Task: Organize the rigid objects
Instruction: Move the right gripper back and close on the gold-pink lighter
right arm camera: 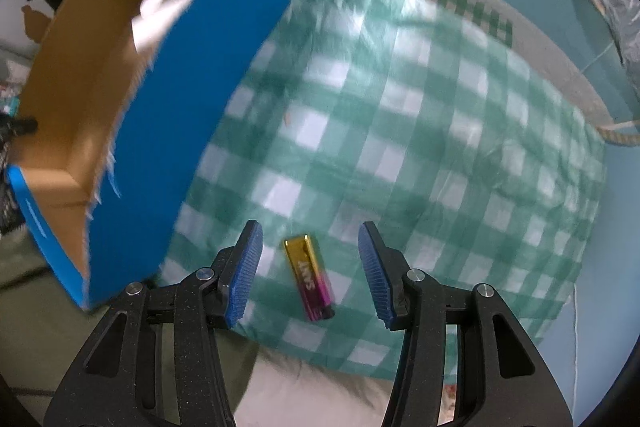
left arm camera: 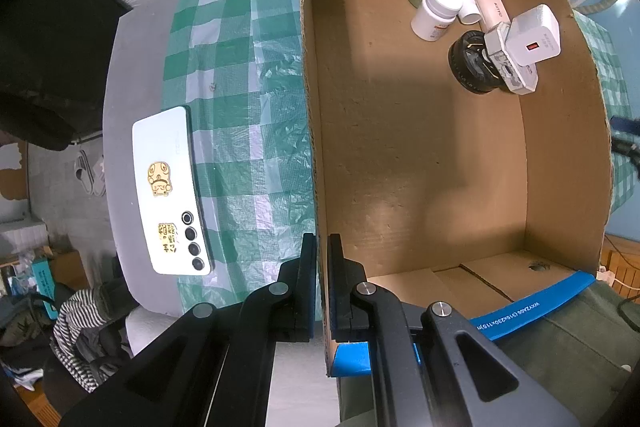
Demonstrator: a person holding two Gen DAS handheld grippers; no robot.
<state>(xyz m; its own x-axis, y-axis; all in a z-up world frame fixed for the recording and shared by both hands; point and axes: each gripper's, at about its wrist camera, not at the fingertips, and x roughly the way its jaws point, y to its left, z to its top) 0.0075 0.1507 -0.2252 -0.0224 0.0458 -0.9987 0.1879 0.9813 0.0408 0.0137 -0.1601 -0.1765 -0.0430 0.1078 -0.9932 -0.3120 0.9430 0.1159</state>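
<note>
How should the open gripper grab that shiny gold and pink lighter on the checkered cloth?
Probably by its two long flat sides, around the middle, coming straight down from above. The lighter lies flat on the cloth, lengthwise between the open right gripper's fingers, so closing them would pinch its narrow width.

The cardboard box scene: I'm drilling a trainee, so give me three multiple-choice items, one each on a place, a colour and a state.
1. Where does the phone lie?
A. in the box
B. on the checked cloth outside the box
C. between the right jaws

2. What colour is the box's outside?
A. blue
B. red
C. white

3. How do the left gripper's jaws stand?
A. wide open
B. shut on the box wall
C. shut on the lighter

B: it rests left of the cardboard box.
A: the right wrist view shows a blue outer wall.
B: the jaws pinch the wall.
</note>
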